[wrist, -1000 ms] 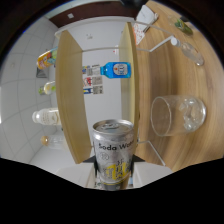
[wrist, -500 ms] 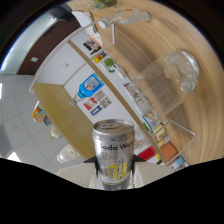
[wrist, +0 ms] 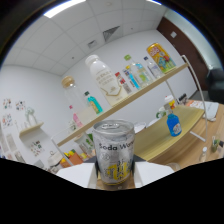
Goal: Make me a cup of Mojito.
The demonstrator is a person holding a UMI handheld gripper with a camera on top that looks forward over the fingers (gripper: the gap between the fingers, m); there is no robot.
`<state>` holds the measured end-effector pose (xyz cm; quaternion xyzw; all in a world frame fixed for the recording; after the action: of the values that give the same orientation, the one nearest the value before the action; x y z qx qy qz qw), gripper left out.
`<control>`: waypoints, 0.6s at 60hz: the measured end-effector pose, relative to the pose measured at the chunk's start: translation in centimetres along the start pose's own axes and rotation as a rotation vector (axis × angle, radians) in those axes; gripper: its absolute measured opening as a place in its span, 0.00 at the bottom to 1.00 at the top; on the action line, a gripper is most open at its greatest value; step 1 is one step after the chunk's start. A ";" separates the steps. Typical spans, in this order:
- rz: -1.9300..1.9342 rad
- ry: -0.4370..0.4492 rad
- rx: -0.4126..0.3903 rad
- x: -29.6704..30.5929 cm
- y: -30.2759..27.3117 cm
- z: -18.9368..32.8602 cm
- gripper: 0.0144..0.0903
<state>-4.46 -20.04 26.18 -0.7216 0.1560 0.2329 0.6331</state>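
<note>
**Soda can held up, view tilted toward the shelf**

The jaws of the gripper [wrist: 116,176] are closed on a silver aluminium soda-water can with a yellow label [wrist: 114,156], which stands upright between them. Beyond it a long wooden wall shelf [wrist: 135,97] carries bottles, a large white plastic bottle [wrist: 102,77] among them. A blue bottle [wrist: 173,124] stands on the wooden tabletop [wrist: 165,135].

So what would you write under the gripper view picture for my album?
The tool holds a soda water can up, tilted, with a shelf of bottles behind it.
</note>
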 end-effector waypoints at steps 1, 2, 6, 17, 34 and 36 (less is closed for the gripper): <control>-0.041 0.002 -0.001 -0.1 0.3 0.1 0.49; -0.078 0.003 -0.002 -0.2 0.7 0.2 0.49; -0.194 0.007 -0.026 -0.2 2.6 0.5 0.49; -0.383 0.036 -0.101 1.6 9.1 1.9 0.49; -0.440 0.102 -0.205 5.6 16.4 4.0 0.49; -0.444 0.109 -0.218 5.9 16.9 4.2 0.48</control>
<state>-8.82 -18.04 8.43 -0.8136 0.0014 0.0644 0.5779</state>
